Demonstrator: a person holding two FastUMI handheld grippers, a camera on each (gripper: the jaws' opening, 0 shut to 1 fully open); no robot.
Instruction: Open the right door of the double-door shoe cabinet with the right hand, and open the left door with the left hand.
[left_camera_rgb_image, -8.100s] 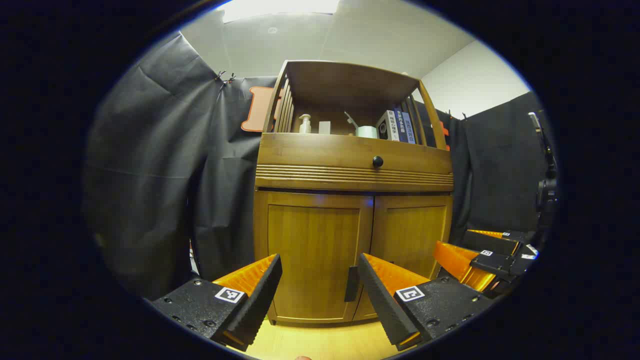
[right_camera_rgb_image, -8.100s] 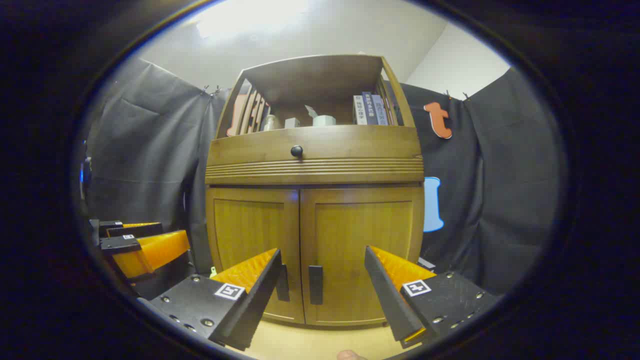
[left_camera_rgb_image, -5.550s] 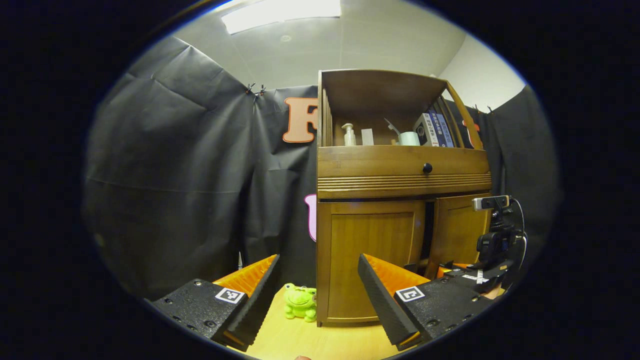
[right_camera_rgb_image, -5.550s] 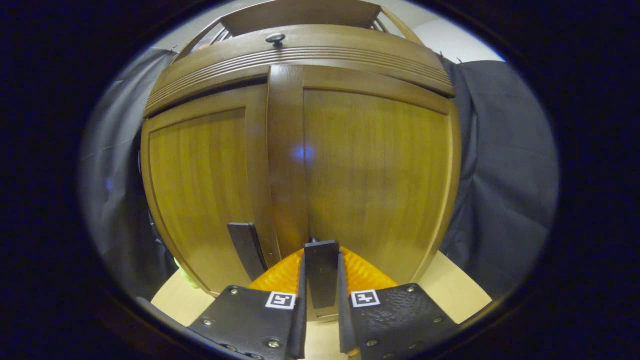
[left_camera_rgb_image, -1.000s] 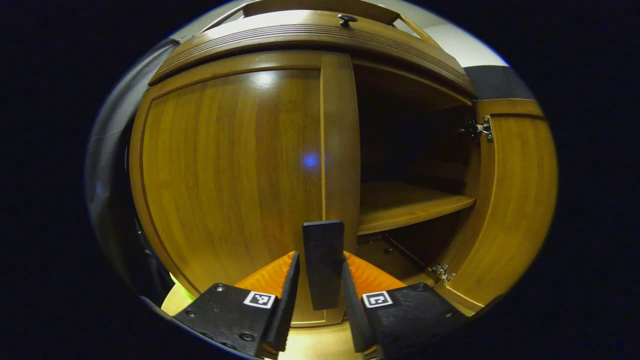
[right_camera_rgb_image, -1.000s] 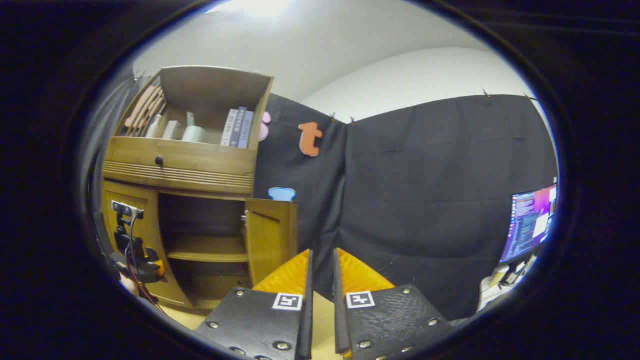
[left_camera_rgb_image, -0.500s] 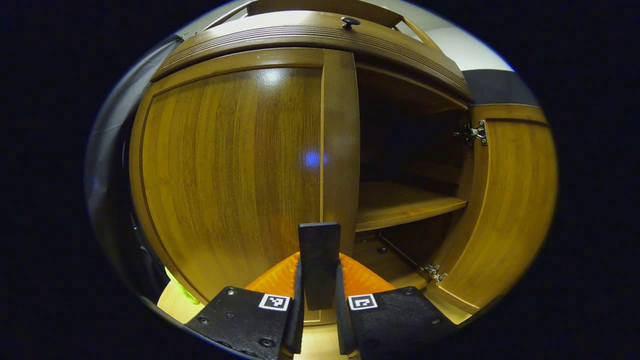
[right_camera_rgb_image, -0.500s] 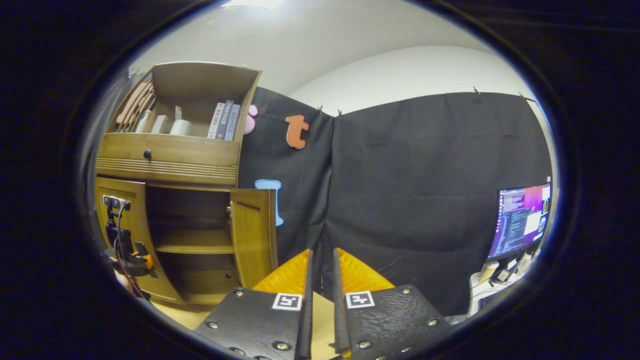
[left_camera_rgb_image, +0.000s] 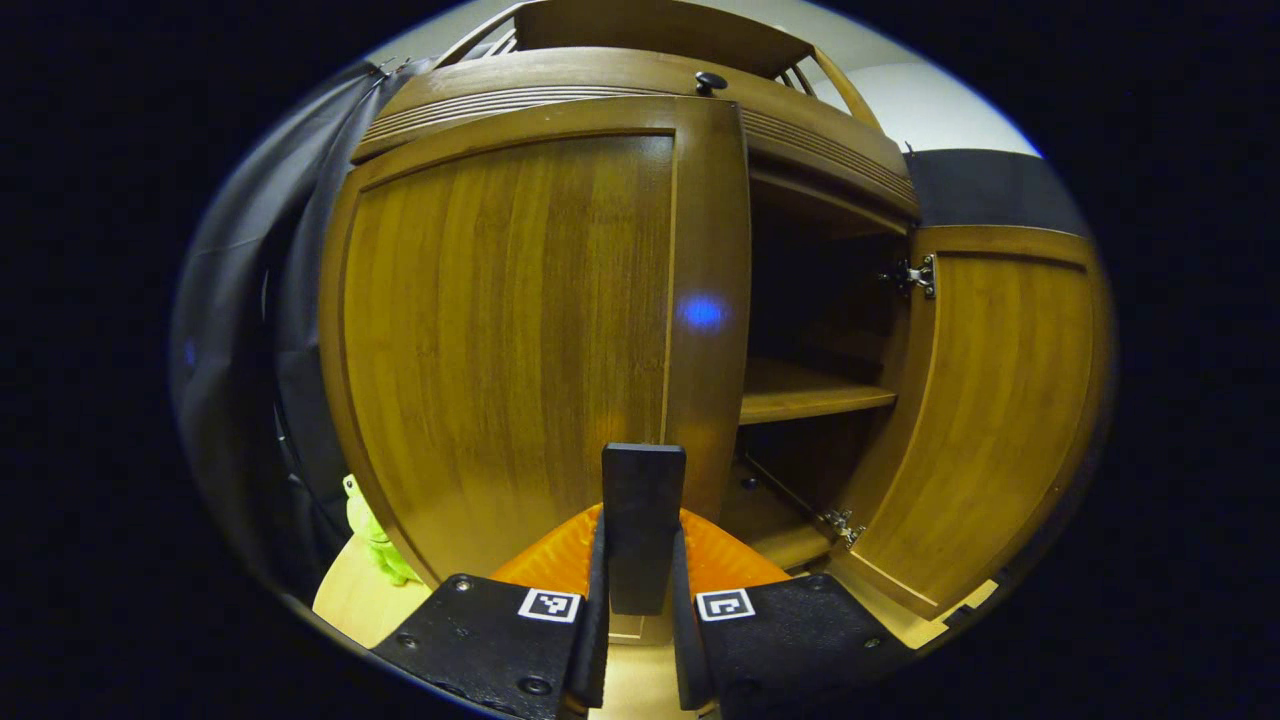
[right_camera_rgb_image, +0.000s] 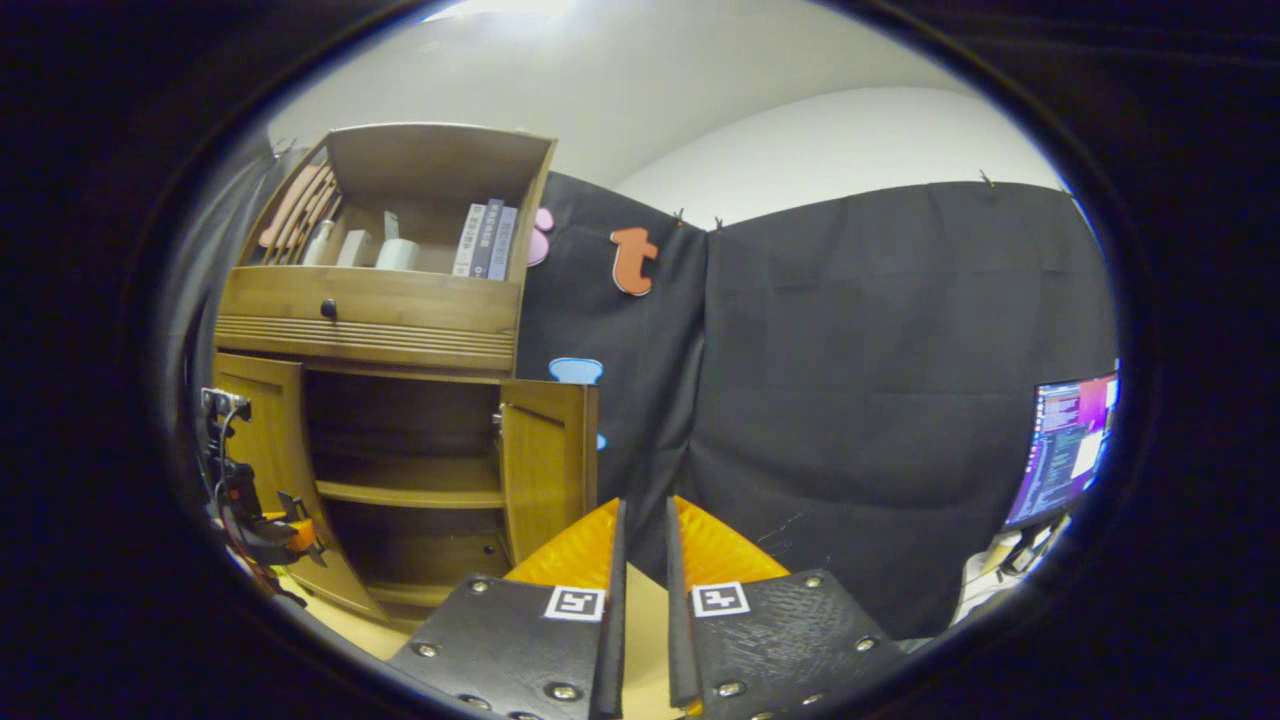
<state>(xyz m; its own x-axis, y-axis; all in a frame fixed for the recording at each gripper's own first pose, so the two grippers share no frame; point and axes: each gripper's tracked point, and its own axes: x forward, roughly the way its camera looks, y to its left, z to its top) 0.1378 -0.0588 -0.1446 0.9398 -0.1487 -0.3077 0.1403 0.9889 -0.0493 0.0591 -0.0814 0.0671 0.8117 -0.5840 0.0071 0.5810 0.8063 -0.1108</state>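
Note:
The wooden shoe cabinet stands at the left in the right gripper view. Its left door is swung partly outward, and my left gripper is shut on that door's dark vertical handle. The right door stands wide open, baring an inner shelf and the dark inside. My right gripper is shut with nothing in it, off to the right of the cabinet and facing the cloth wall. From there I see the right door, the left door and the left gripper at it.
A green frog toy lies on the floor by the cabinet's left side. Above the doors is a drawer with a black knob. Books and small items stand on the top shelf. A lit monitor is at far right.
My left gripper closed onto the left door's handle, and the door has swung a little outward. The right gripper stays shut away from the cabinet, its view barely shifted.

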